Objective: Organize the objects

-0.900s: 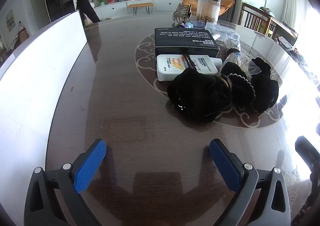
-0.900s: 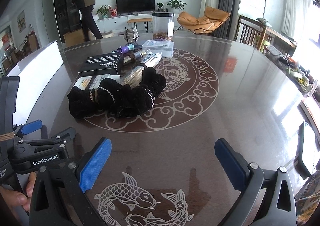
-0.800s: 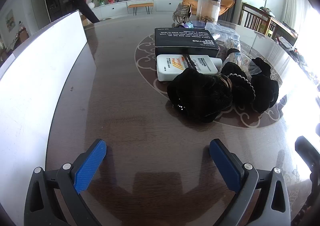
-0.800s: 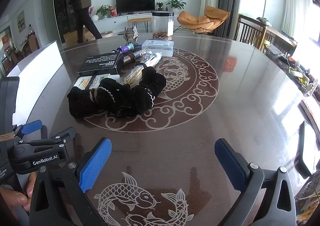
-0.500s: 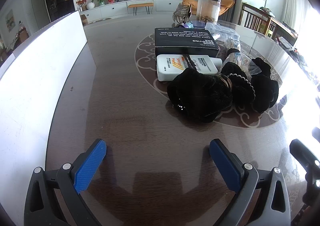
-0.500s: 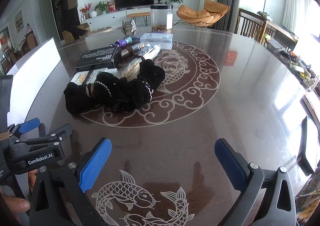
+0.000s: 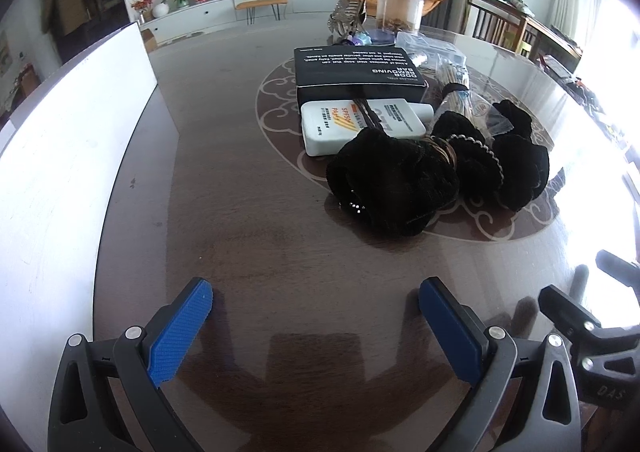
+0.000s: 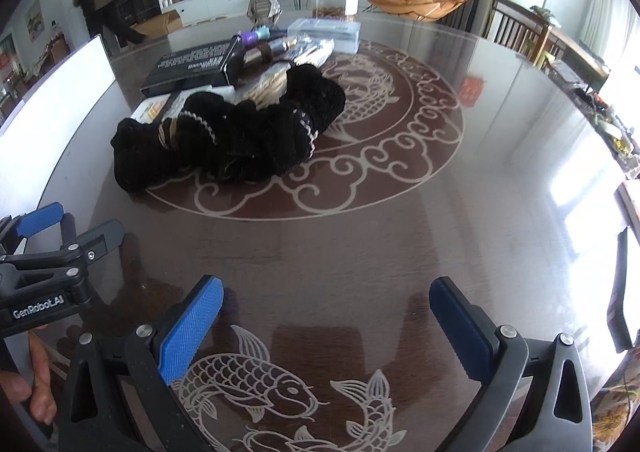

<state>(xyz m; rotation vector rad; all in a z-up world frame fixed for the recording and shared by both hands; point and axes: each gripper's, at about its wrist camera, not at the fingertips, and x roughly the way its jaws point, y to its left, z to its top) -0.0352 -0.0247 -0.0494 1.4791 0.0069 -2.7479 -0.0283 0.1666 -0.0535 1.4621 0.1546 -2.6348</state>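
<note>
so, nearest to both cameras, the left gripper [image 7: 316,326] and the right gripper [image 8: 326,326] hover low over the dark table [image 8: 400,236], each with its blue pads spread wide and nothing between them. just beyond lies the pile to be sorted: a heap of black velvet scrunchies [image 8: 228,136] tangled together near the table's middle, with a white sunscreen bottle [image 7: 360,123] touching their far side and a black box [image 7: 358,72] behind that. a wrapped bundle of sticks [image 7: 454,86] lies beside the box, and farther off stand a clear lidded case [image 8: 324,34] and a tall clear jar [image 7: 400,2].

the step in hand looks like a first reach for the scrunchies. doing it well probably means approaching the nearest scrunchie from its free edge, pinching one soft loop only, and lifting slowly, since the plush rings may drag neighbours or the bottle along. the other gripper could steady the heap. where the things should go is not clear from here.
</note>
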